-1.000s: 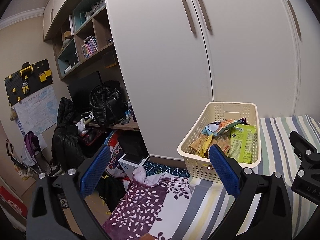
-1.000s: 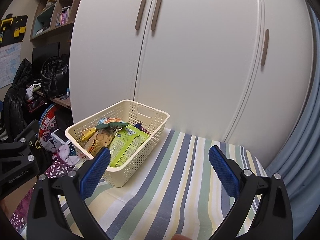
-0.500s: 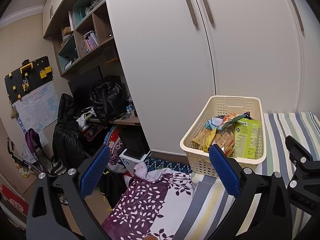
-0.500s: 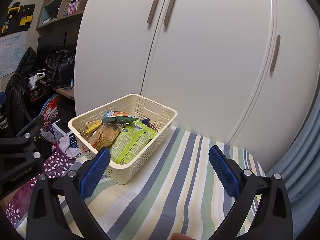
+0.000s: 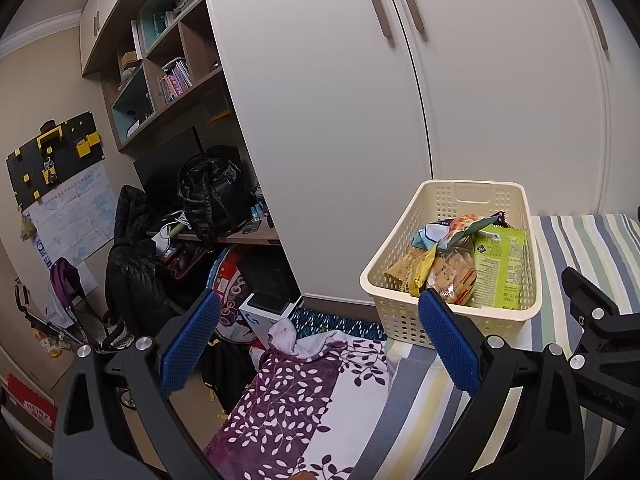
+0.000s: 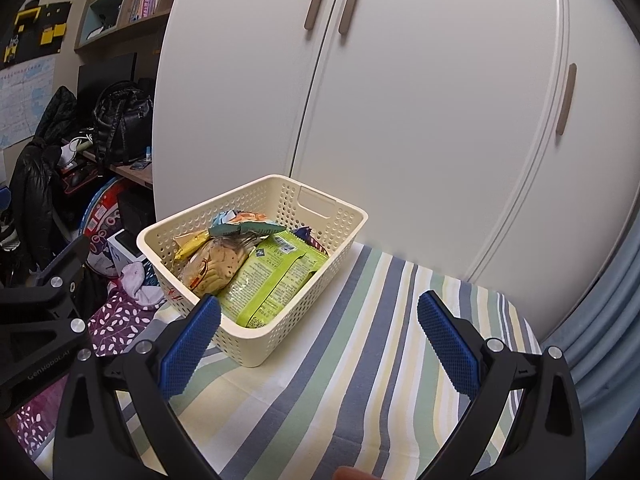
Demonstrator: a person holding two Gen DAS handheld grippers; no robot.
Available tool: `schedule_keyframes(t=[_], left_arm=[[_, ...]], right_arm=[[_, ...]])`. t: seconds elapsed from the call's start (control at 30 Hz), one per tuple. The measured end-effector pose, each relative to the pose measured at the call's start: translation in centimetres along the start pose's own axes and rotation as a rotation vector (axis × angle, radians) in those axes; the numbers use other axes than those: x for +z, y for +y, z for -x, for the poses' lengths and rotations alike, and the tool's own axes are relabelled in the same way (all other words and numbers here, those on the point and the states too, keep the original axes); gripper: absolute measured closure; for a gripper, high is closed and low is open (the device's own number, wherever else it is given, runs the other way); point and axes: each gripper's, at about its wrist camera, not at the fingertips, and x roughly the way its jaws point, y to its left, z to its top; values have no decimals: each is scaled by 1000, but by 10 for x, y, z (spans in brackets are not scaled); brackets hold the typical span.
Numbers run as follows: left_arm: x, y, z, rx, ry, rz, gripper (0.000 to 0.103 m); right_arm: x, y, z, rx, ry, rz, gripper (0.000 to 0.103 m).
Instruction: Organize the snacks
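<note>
Both grippers hang spread and empty short of the basket [image 6: 256, 276]: the right gripper [image 6: 319, 342] has it ahead and to its left, nearer; the left gripper [image 5: 319, 340] has it ahead to its right. Its long axis runs away toward the wardrobe [image 6: 420, 120]. Inside lie a green packet [image 6: 272, 280], a cracker bag [image 6: 218, 262], and other wrappers.

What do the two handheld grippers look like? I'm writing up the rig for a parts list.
The left gripper and the right gripper match: matte black angular plastic frames with triangular cutouts and silver bolt heads. Their jaws carry bright blue pads with a fine dimpled texture. The left one's body, seen in the right view, bears faint grey lettering, too blurred to read reliably. No cables or sleeves show.
</note>
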Motion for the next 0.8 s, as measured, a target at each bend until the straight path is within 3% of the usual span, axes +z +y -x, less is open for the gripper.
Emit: schedule_keyframes(t=[0.8], left_arm=[[-2,-6,-8,-14,17,-22,3]], right_arm=[[-3,-1,-16,-21,16,14,5]])
